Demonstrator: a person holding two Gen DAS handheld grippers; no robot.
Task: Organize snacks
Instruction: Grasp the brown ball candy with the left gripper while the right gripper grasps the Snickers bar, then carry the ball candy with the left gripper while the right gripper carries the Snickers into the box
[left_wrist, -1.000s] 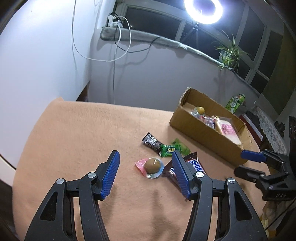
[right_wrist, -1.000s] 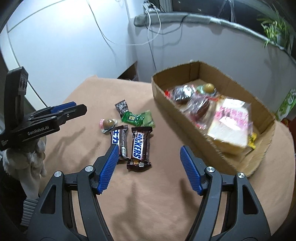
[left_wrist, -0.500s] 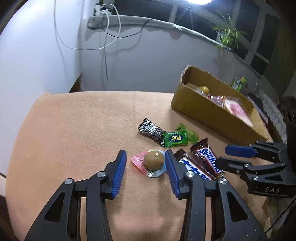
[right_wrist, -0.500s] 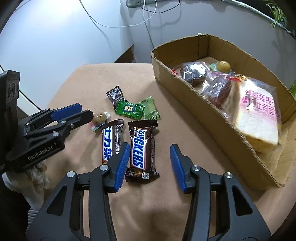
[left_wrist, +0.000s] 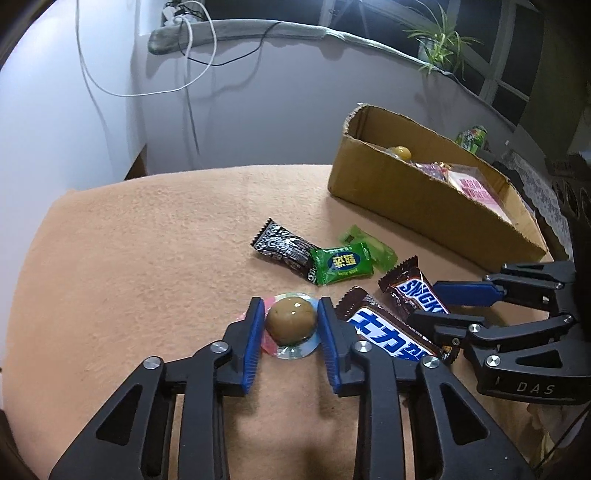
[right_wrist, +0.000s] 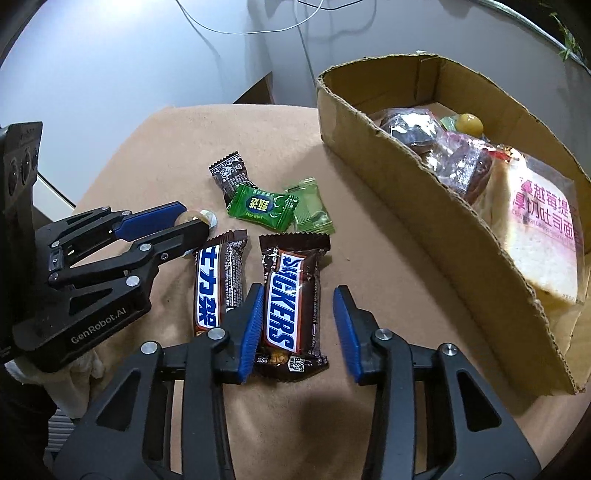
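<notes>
My left hand-held gripper (left_wrist: 291, 325) has just been closing around the egg (left_wrist: 291, 324), pads seemingly touching. My right hand-held gripper (right_wrist: 298, 328), also closing, straddles the chocolate bar (right_wrist: 291, 308), right pad clear.

Illumination is moderate and cool in both views, coming from above and from the far side. The wall (left_wrist: 66, 110) shows a bright wash at the left in the left wrist view, and a bright patch on it at the upper left in the right wrist view. The windows (left_wrist: 517, 55) are dark. Soft shadows fall on the tabltop cloth (left_wrist: 147, 240) toward the near edge, below each set of jaws. Glare spots appear on the round brown sweet (left_wrist: 291, 320), the snack bar wrapper (right_wrist: 286, 295) and the clear bag of bread (right_wrist: 543, 236). Focus is sharp at the centre. Fisheye distortion bends straight edges, and all corners are vignetted black.
</notes>
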